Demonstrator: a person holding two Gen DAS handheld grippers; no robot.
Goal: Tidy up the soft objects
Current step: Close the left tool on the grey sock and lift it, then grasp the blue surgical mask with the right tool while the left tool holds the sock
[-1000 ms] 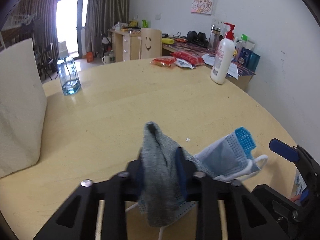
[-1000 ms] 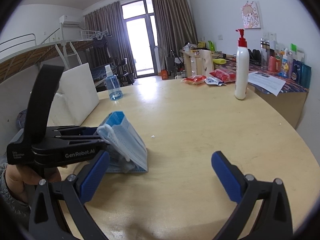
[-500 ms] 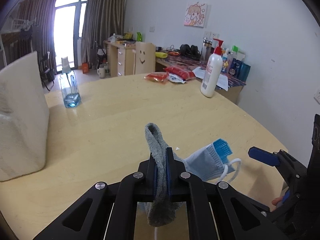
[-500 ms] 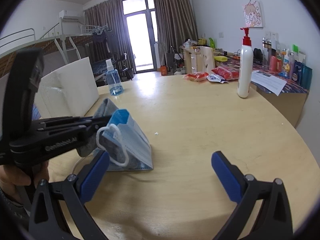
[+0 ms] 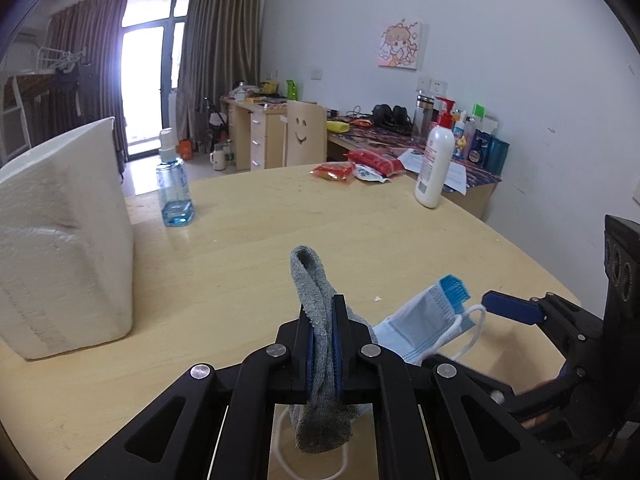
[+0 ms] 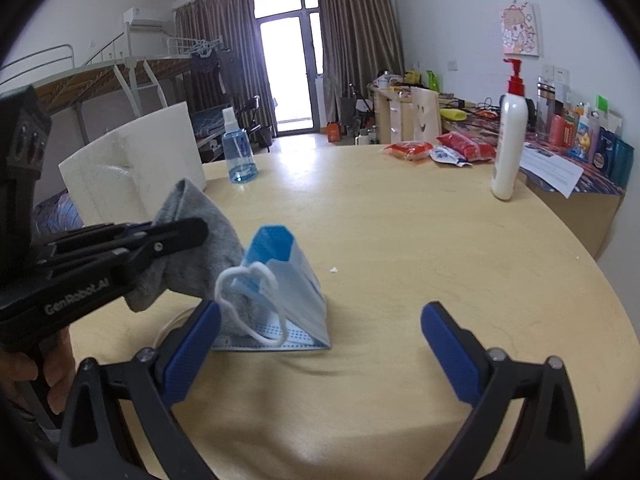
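Observation:
My left gripper is shut on a grey sock and holds it lifted above the round wooden table. In the right wrist view the sock hangs from the left gripper at the left. A light blue face mask with white ear loops lies crumpled on the table, touching the sock's lower end; it also shows in the left wrist view. My right gripper is open and empty, just in front of the mask, its left finger beside it.
A white foam block stands at the table's left. A blue spray bottle, red snack packets and a white pump bottle stand at the far side. A cluttered desk lies beyond.
The left gripper closed on the grey sock and lifted it up off the mask. The right gripper stayed open and came closer to the mask.

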